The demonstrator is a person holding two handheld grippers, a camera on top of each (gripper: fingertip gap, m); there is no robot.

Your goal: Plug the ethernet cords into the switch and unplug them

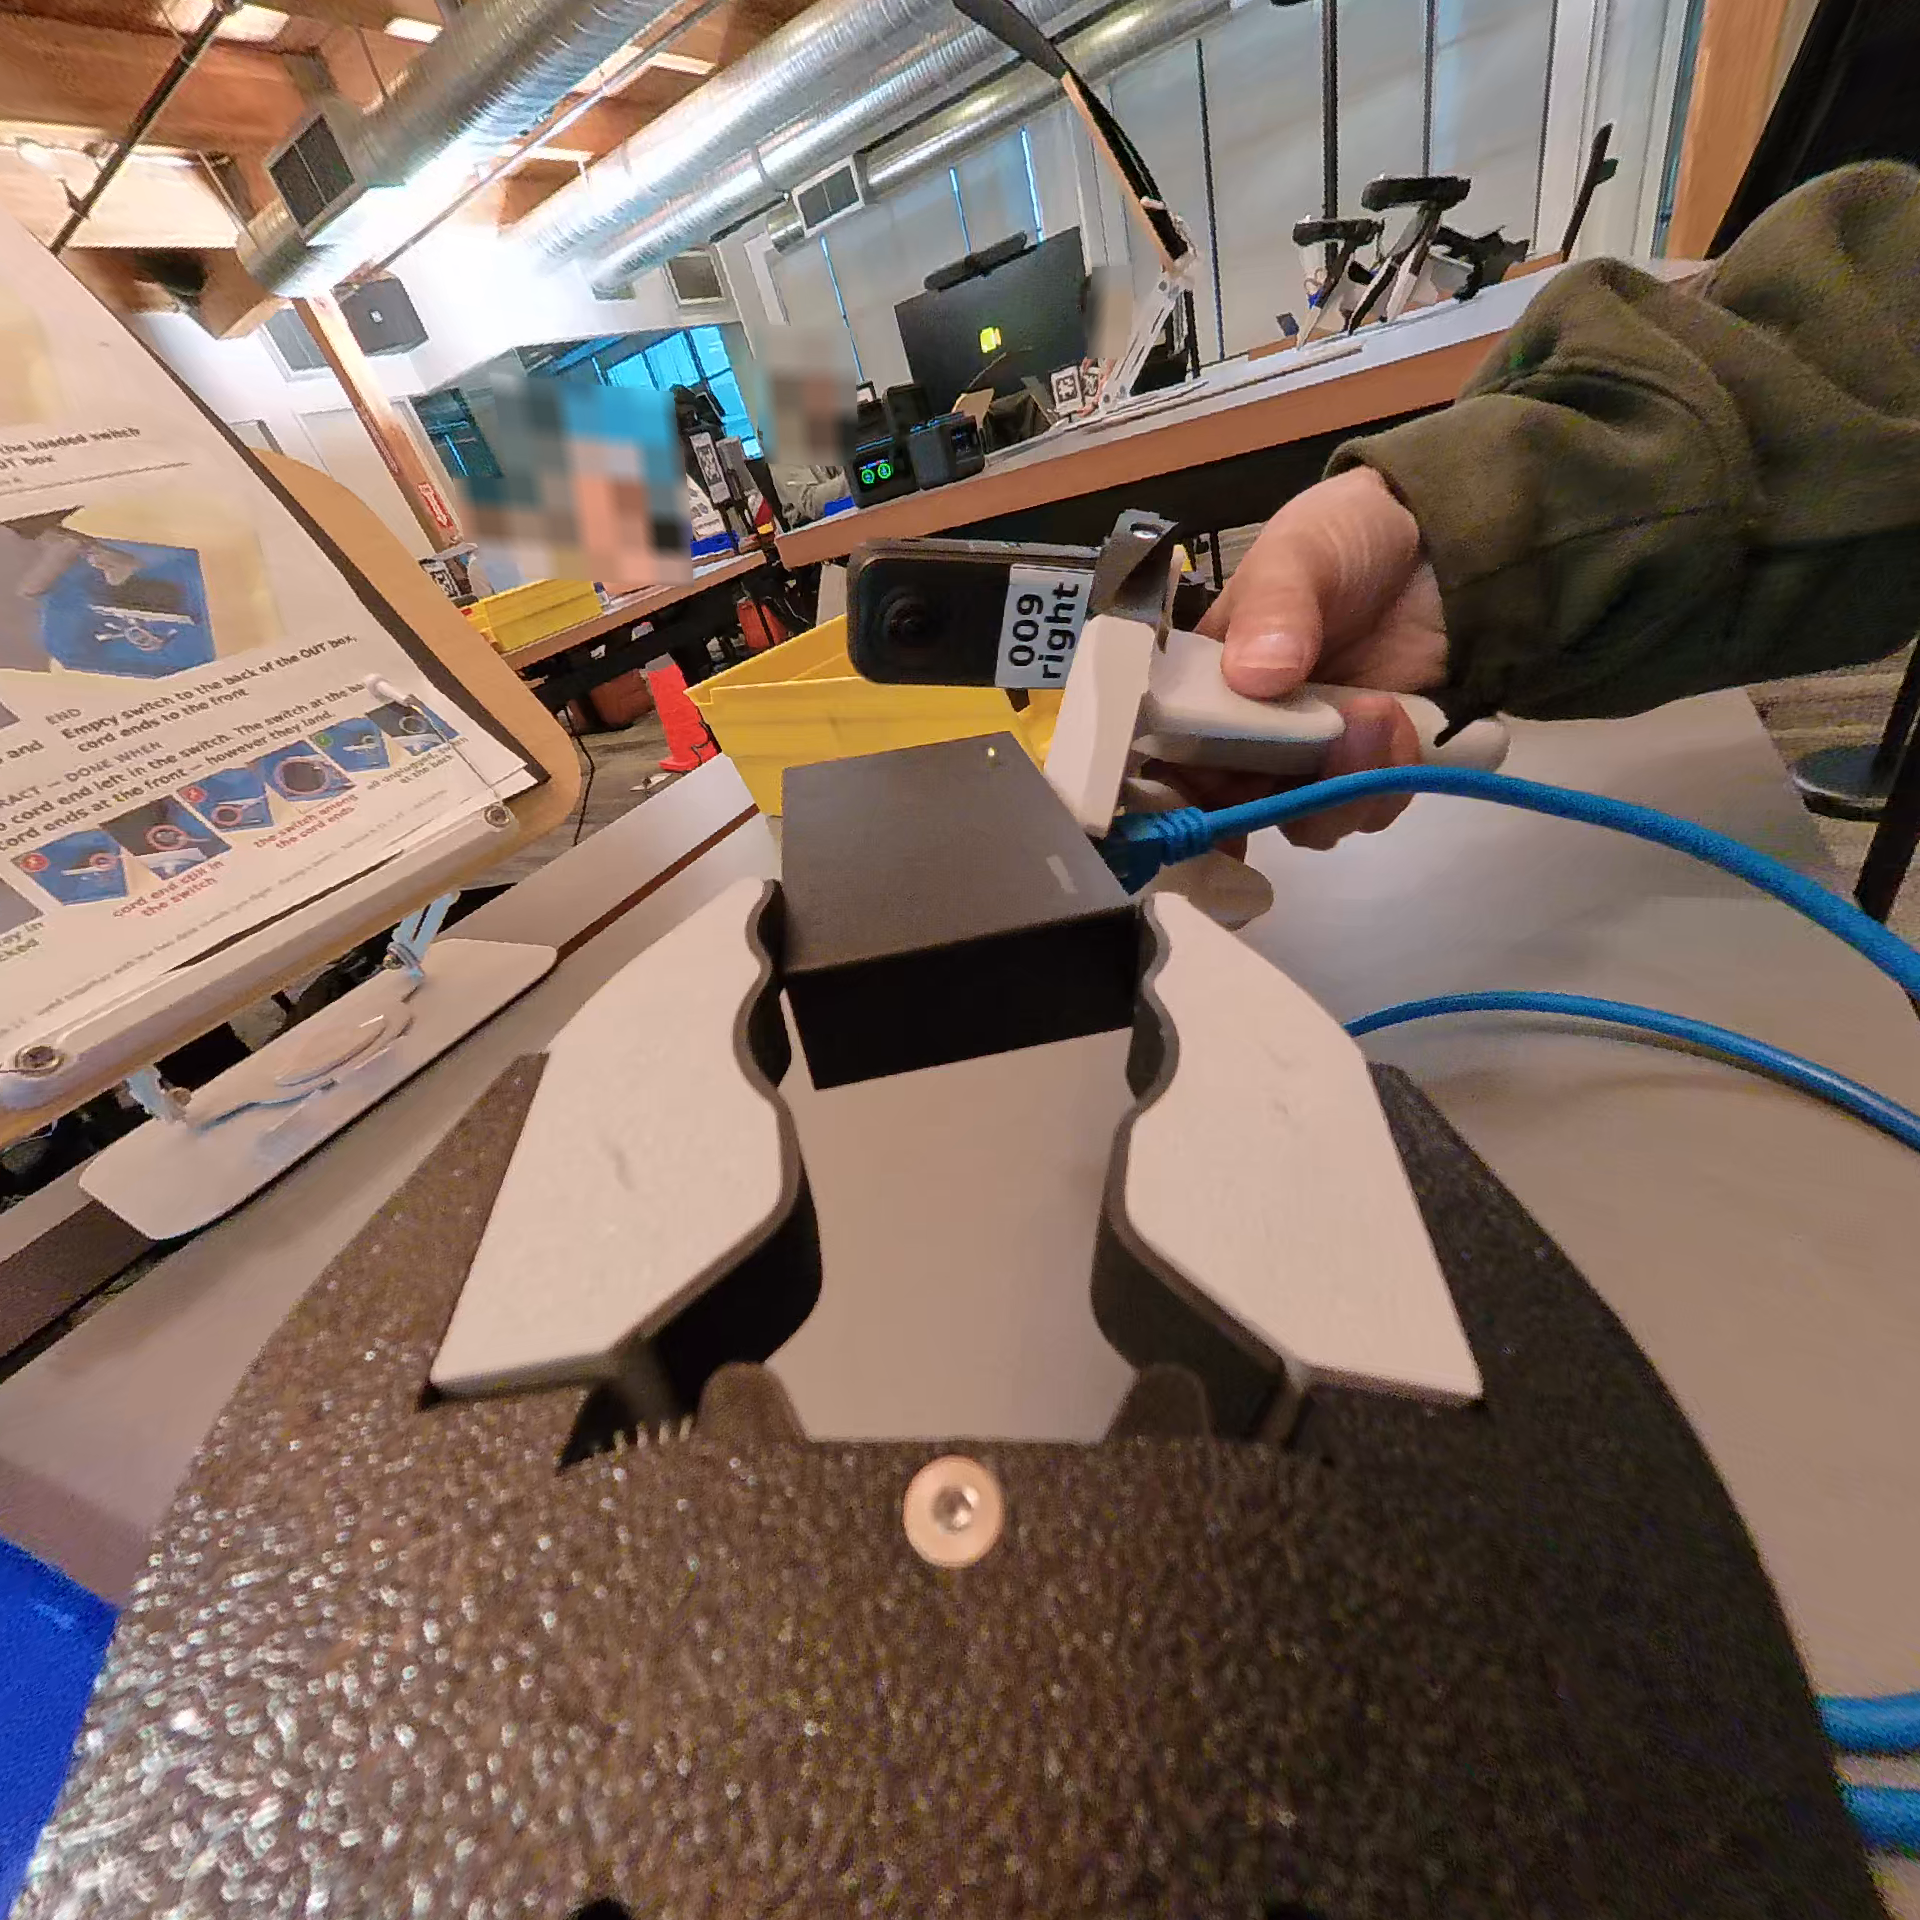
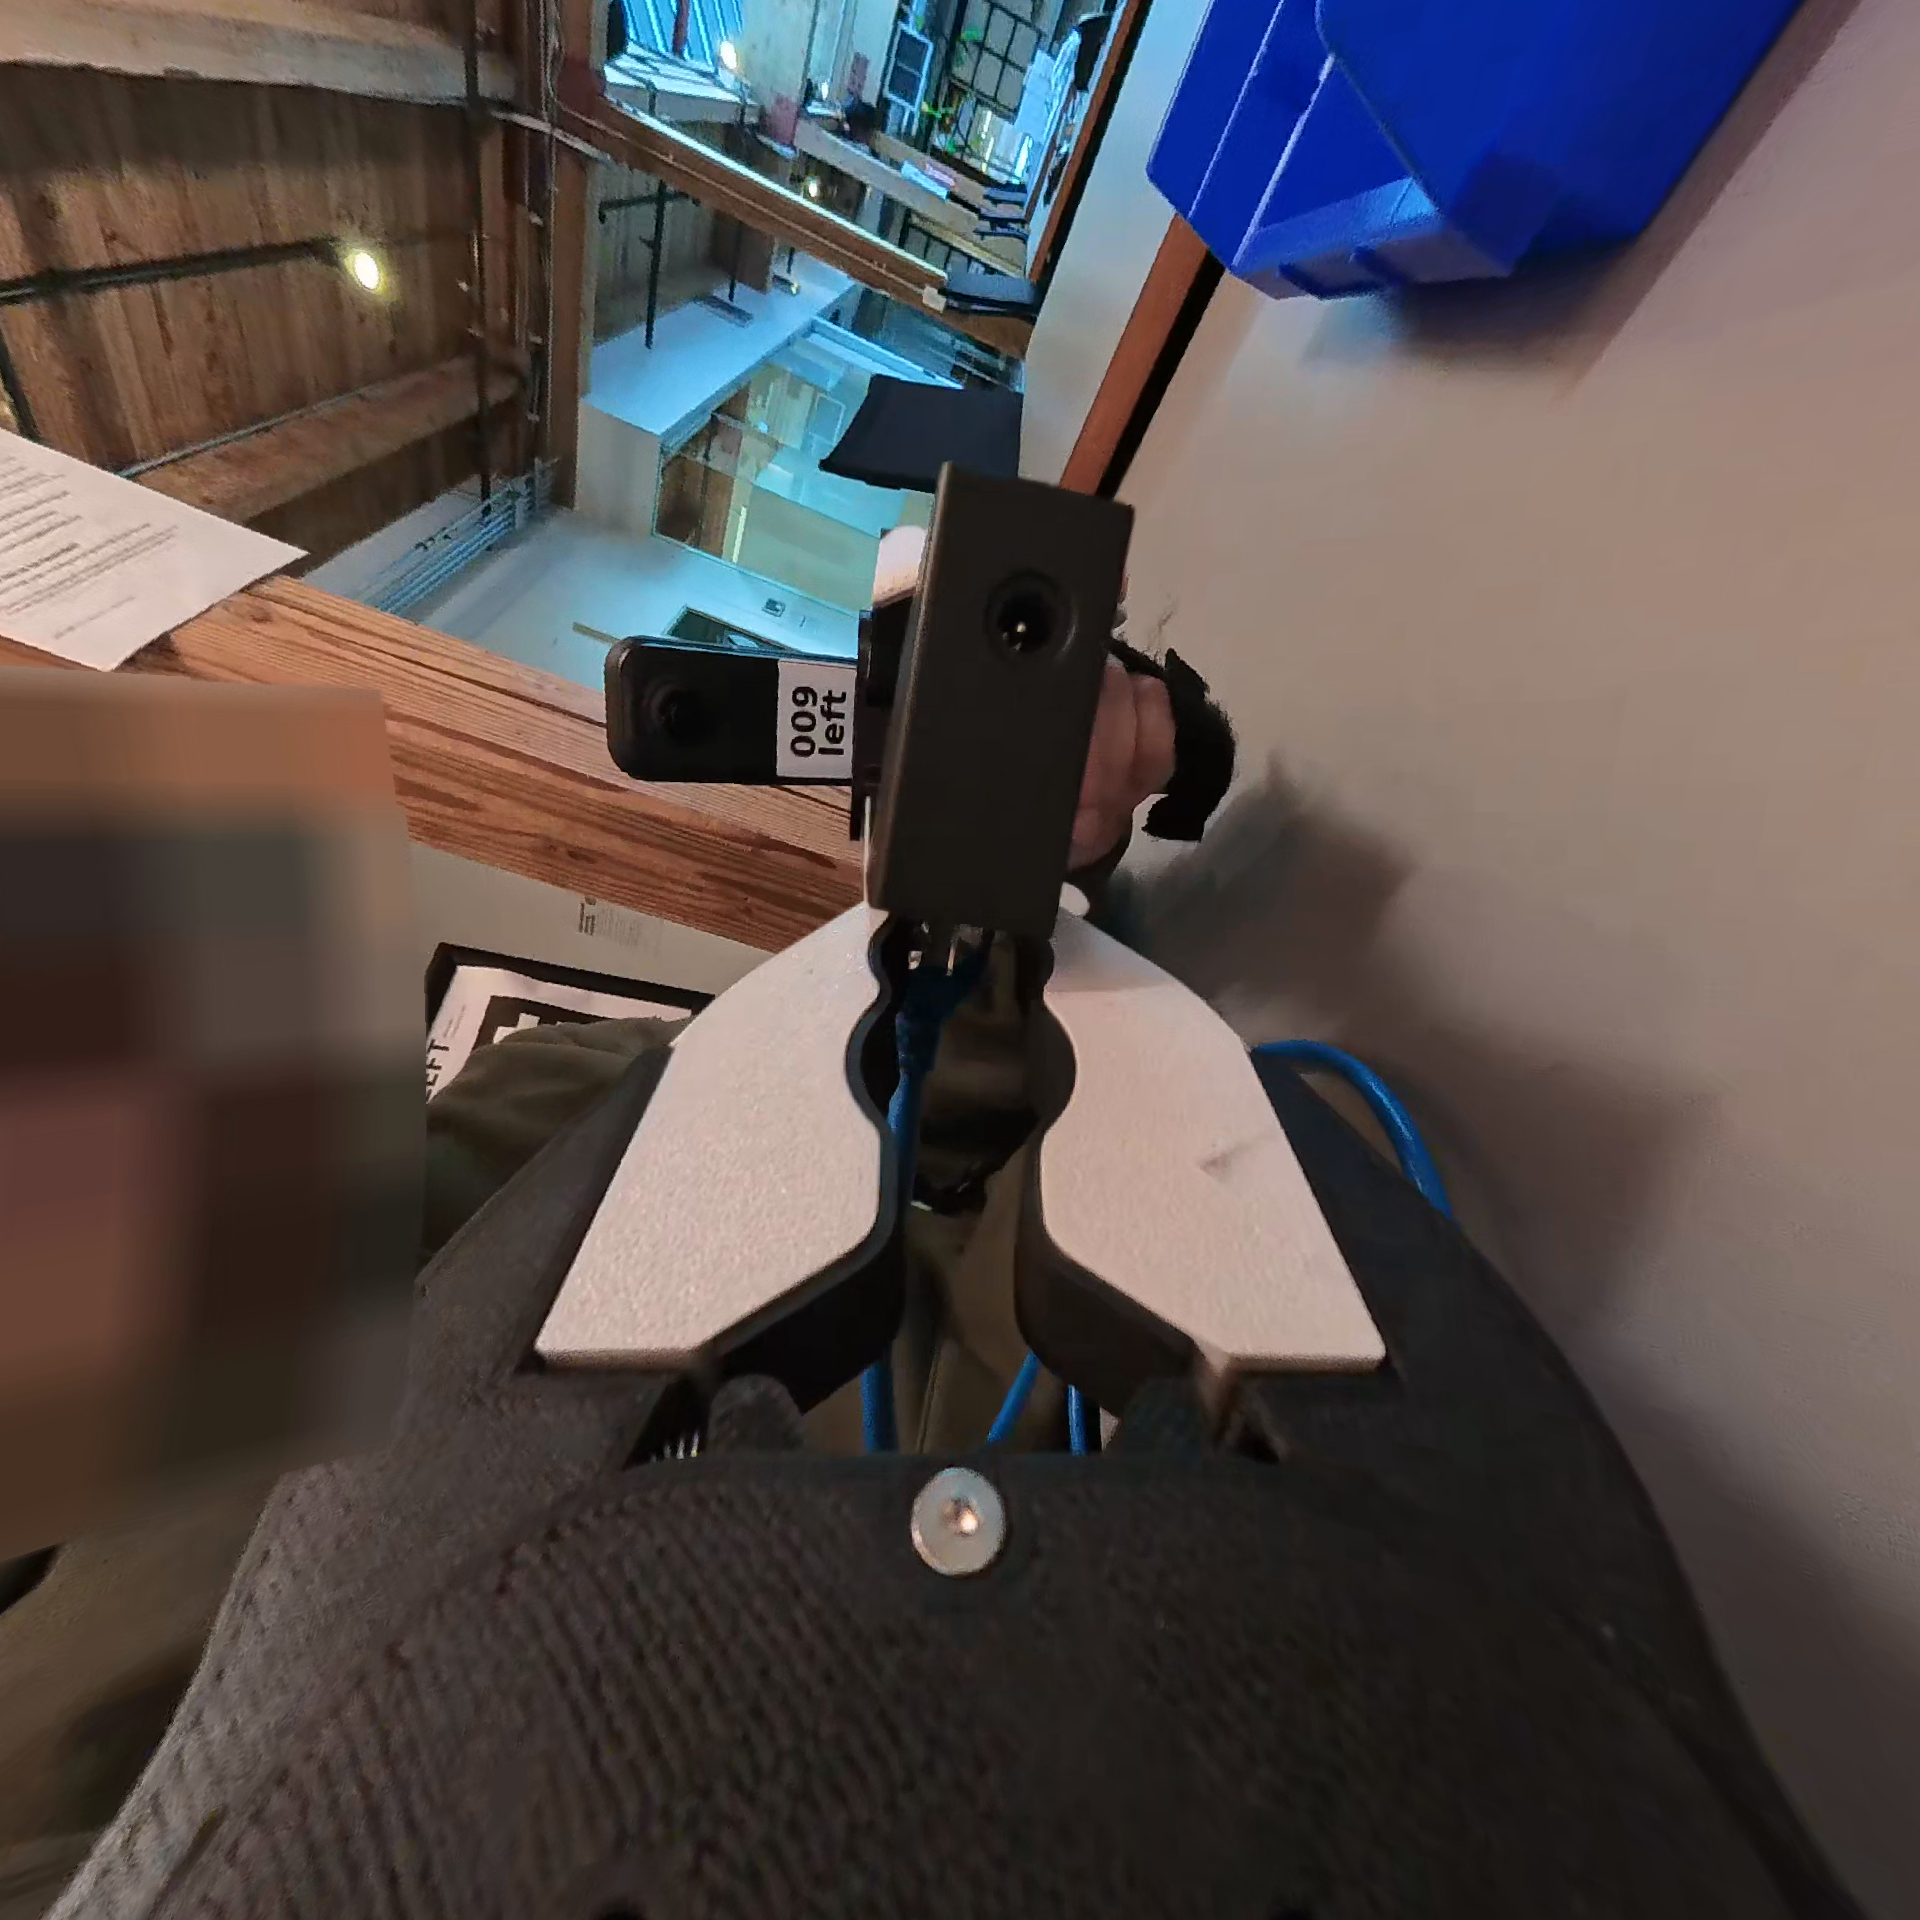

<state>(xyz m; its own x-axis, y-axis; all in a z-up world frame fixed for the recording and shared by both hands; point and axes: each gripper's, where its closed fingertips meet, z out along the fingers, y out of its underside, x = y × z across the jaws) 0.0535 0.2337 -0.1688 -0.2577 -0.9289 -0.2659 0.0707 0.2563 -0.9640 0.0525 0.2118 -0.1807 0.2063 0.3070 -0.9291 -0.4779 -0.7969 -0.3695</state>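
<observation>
My left gripper (image 1: pixel 961 951) is shut on the black switch (image 1: pixel 935 883) and holds it by its two long sides above the table. The switch also shows in the right wrist view (image 2: pixel 997 707), end-on, with a round socket facing me. My right gripper (image 2: pixel 966 951) is shut on the plug of a blue ethernet cord (image 2: pixel 920 1023), and the plug's tip meets the switch's near face. In the left wrist view the right gripper (image 1: pixel 1117 821) holds that plug (image 1: pixel 1158 836) at the switch's right end. How deep the plug sits is hidden.
The blue cord loops over the grey table (image 1: pixel 1558 1351) at the right (image 1: pixel 1662 1023). An instruction board (image 1: pixel 239 675) stands at the left. Yellow bins (image 1: pixel 821 707) sit behind the switch. A blue bin (image 2: pixel 1455 135) lies beyond it in the right wrist view.
</observation>
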